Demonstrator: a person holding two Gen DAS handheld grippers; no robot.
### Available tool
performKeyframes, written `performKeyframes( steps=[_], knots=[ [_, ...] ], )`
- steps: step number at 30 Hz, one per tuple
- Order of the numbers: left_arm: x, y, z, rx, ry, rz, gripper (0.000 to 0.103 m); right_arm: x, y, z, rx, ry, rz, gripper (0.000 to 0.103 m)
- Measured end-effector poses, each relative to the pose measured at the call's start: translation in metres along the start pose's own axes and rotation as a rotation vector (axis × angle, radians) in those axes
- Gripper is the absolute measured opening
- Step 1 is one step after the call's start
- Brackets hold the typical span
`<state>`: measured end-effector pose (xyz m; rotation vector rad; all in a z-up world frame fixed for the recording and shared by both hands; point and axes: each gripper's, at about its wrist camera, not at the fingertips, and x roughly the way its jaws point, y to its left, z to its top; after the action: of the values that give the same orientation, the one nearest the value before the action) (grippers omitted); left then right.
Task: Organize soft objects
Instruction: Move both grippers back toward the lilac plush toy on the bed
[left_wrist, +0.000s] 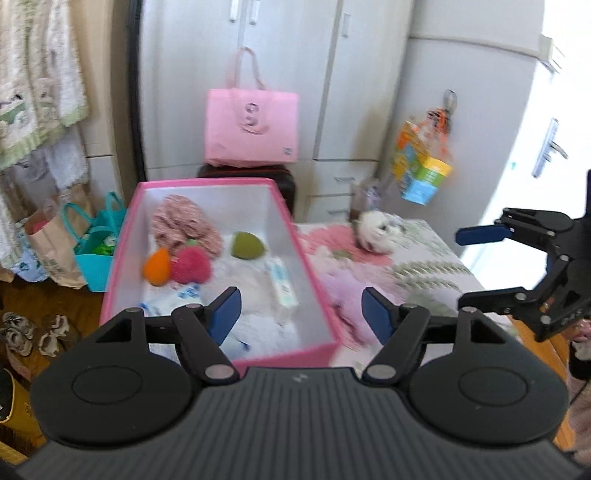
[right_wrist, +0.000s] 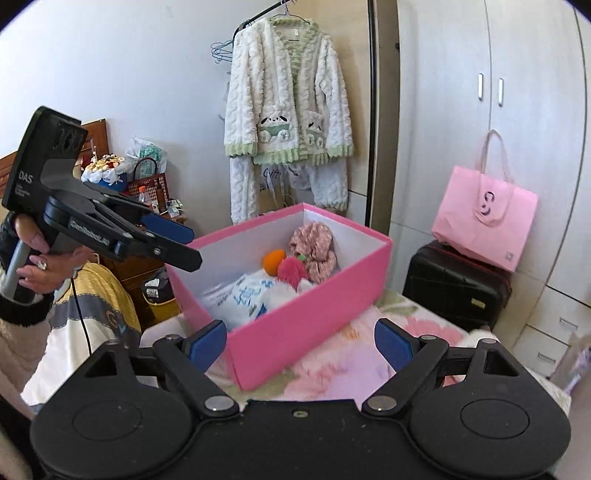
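Bags stand on the floor at far left: a brown paper bag (left_wrist: 50, 251) and a teal tote (left_wrist: 96, 247) just beside the pink box (left_wrist: 207, 181). The box sits on a floral bedspread (left_wrist: 424, 273) and holds an orange plush fruit (left_wrist: 157, 266), a red plush strawberry (left_wrist: 192, 263), a pink scrunchie (left_wrist: 184, 225), a green sponge (left_wrist: 246, 245) and white tissue packs (left_wrist: 282, 282). The left gripper (left_wrist: 301, 308) hovers over the box's near end, jaws spread and empty. A white plush toy (left_wrist: 375, 230) lies on the bed right of the box. The right gripper (right_wrist: 301, 341) is also spread, holding nothing.
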<state>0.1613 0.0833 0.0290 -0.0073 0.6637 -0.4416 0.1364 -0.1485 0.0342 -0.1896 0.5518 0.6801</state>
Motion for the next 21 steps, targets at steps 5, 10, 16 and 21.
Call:
performKeyframes(
  steps=[5, 10, 16, 21],
  knots=[
    [0.004, -0.037, -0.006, 0.071, 0.044, -0.067, 0.073, -0.018, 0.001, -0.023, -0.011, 0.01, -0.024, 0.091],
    [0.013, -0.069, -0.01, 0.126, 0.052, -0.103, 0.075, -0.035, 0.01, -0.043, -0.018, 0.004, -0.044, 0.092],
    [0.041, -0.097, -0.015, 0.141, 0.079, -0.166, 0.075, -0.036, 0.014, -0.062, -0.075, 0.012, -0.052, 0.092],
    [0.071, -0.119, -0.02, 0.181, 0.088, -0.145, 0.075, -0.027, 0.007, -0.072, -0.095, 0.0, -0.032, 0.092]
  ],
)
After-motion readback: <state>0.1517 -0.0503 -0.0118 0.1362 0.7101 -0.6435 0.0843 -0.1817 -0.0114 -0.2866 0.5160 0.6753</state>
